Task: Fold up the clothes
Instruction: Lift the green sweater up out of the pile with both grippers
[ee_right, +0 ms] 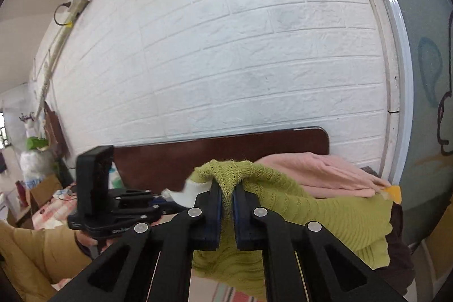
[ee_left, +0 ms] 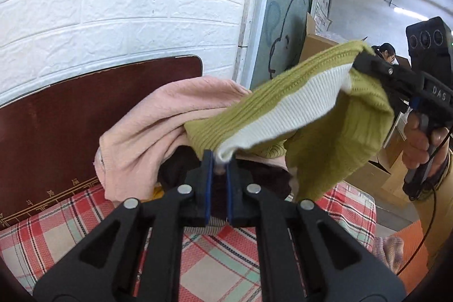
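Jaws of the left gripper (ee_left: 219, 160) pinch the white ribbed band of a green sweater (ee_left: 325, 115); jaws of the right gripper (ee_right: 227, 190) clamp a bunched green fold. The sweater hangs stretched between them above a plaid bedsheet (ee_left: 215, 262). A pink garment (ee_left: 147, 129) lies heaped just behind, before a dark headboard (ee_left: 70, 115).

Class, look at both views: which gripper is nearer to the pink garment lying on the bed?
Left. The left gripper grips the green sweater right beside the pink garment. The right gripper holds the sweater's other end, farther away.
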A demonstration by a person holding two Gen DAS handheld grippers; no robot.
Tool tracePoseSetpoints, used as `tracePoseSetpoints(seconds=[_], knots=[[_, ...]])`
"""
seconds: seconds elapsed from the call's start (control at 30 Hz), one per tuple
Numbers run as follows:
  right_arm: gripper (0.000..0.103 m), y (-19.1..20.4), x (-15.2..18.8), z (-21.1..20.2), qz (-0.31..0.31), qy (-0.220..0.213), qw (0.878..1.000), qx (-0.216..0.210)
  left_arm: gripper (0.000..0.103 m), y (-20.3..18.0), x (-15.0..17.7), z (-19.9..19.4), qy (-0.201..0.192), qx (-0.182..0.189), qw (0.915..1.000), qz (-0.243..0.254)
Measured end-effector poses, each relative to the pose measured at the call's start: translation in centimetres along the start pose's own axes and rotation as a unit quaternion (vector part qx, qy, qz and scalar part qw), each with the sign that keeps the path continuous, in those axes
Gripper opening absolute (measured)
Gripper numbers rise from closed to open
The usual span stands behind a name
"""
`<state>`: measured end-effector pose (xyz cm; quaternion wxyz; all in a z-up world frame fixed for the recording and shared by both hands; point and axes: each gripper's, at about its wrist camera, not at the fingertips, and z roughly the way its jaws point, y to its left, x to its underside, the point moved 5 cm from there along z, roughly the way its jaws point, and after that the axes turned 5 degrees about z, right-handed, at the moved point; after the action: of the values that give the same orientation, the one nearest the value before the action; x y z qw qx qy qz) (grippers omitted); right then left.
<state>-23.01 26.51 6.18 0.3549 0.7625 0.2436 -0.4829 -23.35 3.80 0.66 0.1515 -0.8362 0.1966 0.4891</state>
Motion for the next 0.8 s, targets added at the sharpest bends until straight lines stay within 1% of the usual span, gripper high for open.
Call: tracePoseSetpoints(seconds=[0.07,0.13,0.2,0.23,0.27,0.3,0.4,0.53,0.57,0.63,0.7,0.8], knots=[[0.006,1.3,-0.1,-1.3,0.007,-0.006,1.000,-0.019,0.010,-0.4,0.6,-0.8,-0.004,-0.010,0.9999,0.013],[0.006,2.9,0.4,-1.9,0.010,-0.002,0.999,-0.031,0.017,-1.4,1.3,-1.5,-0.006,-0.012,0.9996,0.026],[0.006,4.1,1.0,-2.0,0.012,0.006,0.999,-0.034,0.042,-2.8,2.3,-2.1,-0.007,-0.010,0.9990,0.043],[0.006,4.6,1.2,-2.3,0.013,0.006,0.999,-0.037,0.047,-3.4,2.9,-2.4,-0.011,-0.017,0.9981,0.058],[0.006,4.9,1.2,-2.5,0.017,0.004,0.999,-0.044,0.056,-4.1,3.4,-2.8,-0.017,-0.024,0.9969,0.073],[0.006,5.7,1.5,-3.3,0.019,0.001,0.999,-0.051,0.062,-4.7,3.9,-3.2,-0.022,-0.029,0.9953,0.090],[0.006,7.7,1.7,-5.6,0.023,-0.016,0.997,-0.071,0.063,-5.9,4.7,-3.7,-0.032,-0.045,0.9910,0.122],[0.006,9.8,1.5,-8.8,0.030,-0.045,0.994,-0.096,0.063,-6.9,4.4,-3.7,-0.038,-0.024,0.9901,0.133],[0.006,10.2,1.3,-9.5,0.031,-0.051,0.993,-0.101,0.063,-7.3,4.3,-3.8,-0.039,-0.012,0.9896,0.138],[0.006,11.2,1.7,-9.9,0.031,-0.046,0.992,-0.111,0.063,-8.5,4.6,-4.3,-0.040,0.022,0.9871,0.153],[0.006,12.2,2.1,-10.3,0.030,-0.040,0.992,-0.120,0.063,-9.7,5.3,-5.4,-0.046,0.053,0.9826,0.172],[0.006,13.8,2.7,-10.9,0.029,-0.031,0.990,-0.133,0.063,-11.2,7.3,-7.0,-0.036,0.102,0.9755,0.192]])
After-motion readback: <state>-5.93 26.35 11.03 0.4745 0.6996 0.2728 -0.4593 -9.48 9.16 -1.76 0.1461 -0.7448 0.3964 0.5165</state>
